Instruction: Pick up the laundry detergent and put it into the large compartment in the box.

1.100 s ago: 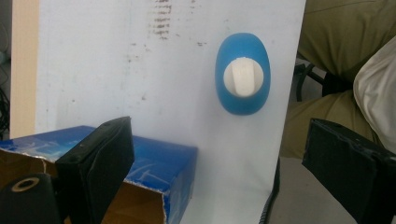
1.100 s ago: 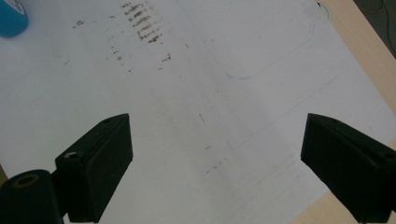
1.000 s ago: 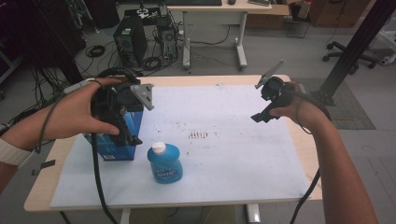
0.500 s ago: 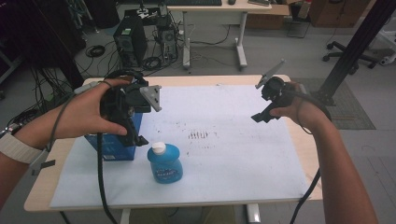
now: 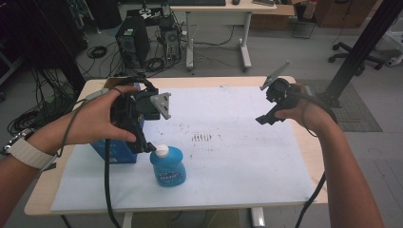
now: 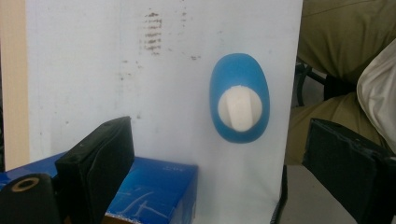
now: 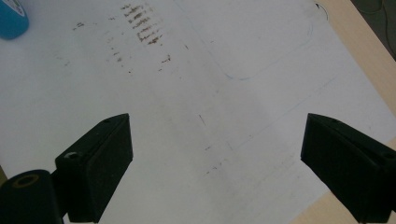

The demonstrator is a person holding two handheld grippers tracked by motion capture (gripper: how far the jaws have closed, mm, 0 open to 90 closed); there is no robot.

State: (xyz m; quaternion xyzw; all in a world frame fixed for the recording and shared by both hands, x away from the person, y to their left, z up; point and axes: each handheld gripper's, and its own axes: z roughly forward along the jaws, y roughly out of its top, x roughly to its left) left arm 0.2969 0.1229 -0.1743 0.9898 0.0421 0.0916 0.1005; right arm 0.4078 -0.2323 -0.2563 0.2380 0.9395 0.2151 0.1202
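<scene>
Moved since the earlier frames: left gripper point(image 5: 142, 137), carried from over the box toward the bottle, its lower tip now just beside the white cap in the high view; right gripper point(image 5: 273, 102) unchanged in place

Left gripper: held in the left hand point(image 5: 97, 121), above the near-left part of the sheet; jaws stood wide apart, nothing between them; in its own view point(image 6: 219, 163) it looked down with the bottle seen in the gap, nearer the right jaw

Bottle point(image 5: 167, 165): blue, white cap point(image 6: 239, 108), upright on the sheet point(image 5: 228, 156), just right of the box, untouched by either jaw so far as the views showed

Box point(image 5: 114, 149): blue, at the sheet's left edge, partly under the left hand; its corner point(image 6: 159, 189) lay beside the left jaw in the left gripper view

Right gripper: held in the right hand point(image 5: 297, 107) over the far-right part of the sheet, well apart from the bottle; jaws wide apart and empty in its own view point(image 7: 215, 163), with a sliver of the bottle point(image 7: 11, 21) at the top left corner

Sheet: white, marked with a patch of brown smudges point(image 5: 203, 137) near its middle, laid on a wooden table point(image 5: 313, 156)
</scene>
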